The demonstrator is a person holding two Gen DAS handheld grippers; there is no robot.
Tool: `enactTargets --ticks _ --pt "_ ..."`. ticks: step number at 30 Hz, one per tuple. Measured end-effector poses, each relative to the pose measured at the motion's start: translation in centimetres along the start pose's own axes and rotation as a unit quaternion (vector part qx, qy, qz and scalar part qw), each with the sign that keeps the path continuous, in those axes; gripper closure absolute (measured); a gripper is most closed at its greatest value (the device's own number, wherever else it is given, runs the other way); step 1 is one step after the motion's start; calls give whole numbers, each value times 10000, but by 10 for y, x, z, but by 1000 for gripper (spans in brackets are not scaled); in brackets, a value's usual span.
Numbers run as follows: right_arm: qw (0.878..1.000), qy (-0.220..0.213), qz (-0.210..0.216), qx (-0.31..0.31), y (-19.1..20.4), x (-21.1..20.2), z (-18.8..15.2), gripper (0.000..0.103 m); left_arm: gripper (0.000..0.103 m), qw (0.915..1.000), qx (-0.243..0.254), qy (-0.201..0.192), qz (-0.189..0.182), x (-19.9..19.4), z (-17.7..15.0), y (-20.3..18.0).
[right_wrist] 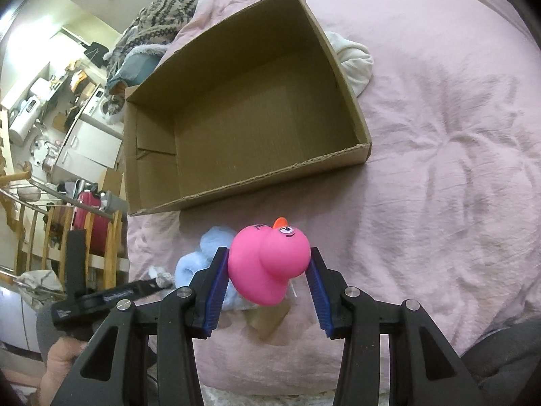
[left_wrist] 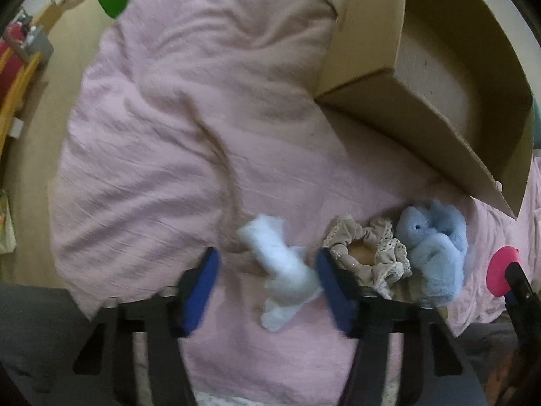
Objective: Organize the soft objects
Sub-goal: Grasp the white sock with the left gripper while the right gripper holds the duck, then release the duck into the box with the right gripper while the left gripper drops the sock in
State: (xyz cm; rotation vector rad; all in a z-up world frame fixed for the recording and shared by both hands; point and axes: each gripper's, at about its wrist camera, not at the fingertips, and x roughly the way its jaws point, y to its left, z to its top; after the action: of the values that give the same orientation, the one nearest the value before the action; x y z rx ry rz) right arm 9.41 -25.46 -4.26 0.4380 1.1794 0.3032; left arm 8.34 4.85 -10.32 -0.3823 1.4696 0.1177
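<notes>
Right gripper [right_wrist: 268,282]: blue-padded jaws clamped on a pink rubber duck [right_wrist: 268,265], one pad on each flank. Duck sits tilted, orange beak at 12 o'clock, printed eye facing up. It is held above the pink bedspread [right_wrist: 439,152], at 6 o'clock from the cardboard box [right_wrist: 236,118].

Box: lies on the bedspread, open side up, nothing visible inside (bare corrugated floor and walls only). A white cloth [right_wrist: 353,59] is bunched against its outer wall at 2 o'clock.

Left gripper [left_wrist: 267,284]: jaws spread wide, nothing gripped. A white fluffy piece [left_wrist: 280,270] lies on the bedspread [left_wrist: 169,118] between the pads, its lower end close to the 3 o'clock pad; contact cannot be told (frame is motion-blurred here).

Just at 3 o'clock of that pad: a beige lace-trimmed scrunchie [left_wrist: 368,250], and touching it further toward 3 o'clock a light blue plush toy [left_wrist: 436,247] with a dark eye. Both lie on the bedspread, at 6 o'clock of the box [left_wrist: 422,77].

Left wrist view also catches the duck [left_wrist: 500,270] at the far 3 o'clock edge. Right wrist view shows the blue plush [right_wrist: 203,257] partly hidden behind the duck, at its 9 o'clock.
</notes>
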Motion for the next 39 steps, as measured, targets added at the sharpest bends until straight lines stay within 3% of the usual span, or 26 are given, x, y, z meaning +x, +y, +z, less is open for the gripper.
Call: enactTargets --ticks 2,5,13,22,25,39 --pt "10000 11 -11 -1 0 1 0 55 83 9998 27 -20 -171 -1 -1 -3" --pt "10000 19 -11 9 -1 2 0 55 93 9996 169 -214 -54 -12 -4 -9" --pt "10000 -43 33 -64 2 -2 -3 55 95 9954 160 -918 -201 -52 -14 -1" --pt "9986 -397 173 -300 15 -30 -5 55 95 9765 705 -2017 -301 -113 -23 -22" --pt "9975 -537 174 -432 20 -40 3 55 95 9710 877 -2196 -351 -127 -18 -31" --pt "9930 -863 -55 -804 31 -24 64 55 95 9494 1561 -2705 -342 -119 51 -93"
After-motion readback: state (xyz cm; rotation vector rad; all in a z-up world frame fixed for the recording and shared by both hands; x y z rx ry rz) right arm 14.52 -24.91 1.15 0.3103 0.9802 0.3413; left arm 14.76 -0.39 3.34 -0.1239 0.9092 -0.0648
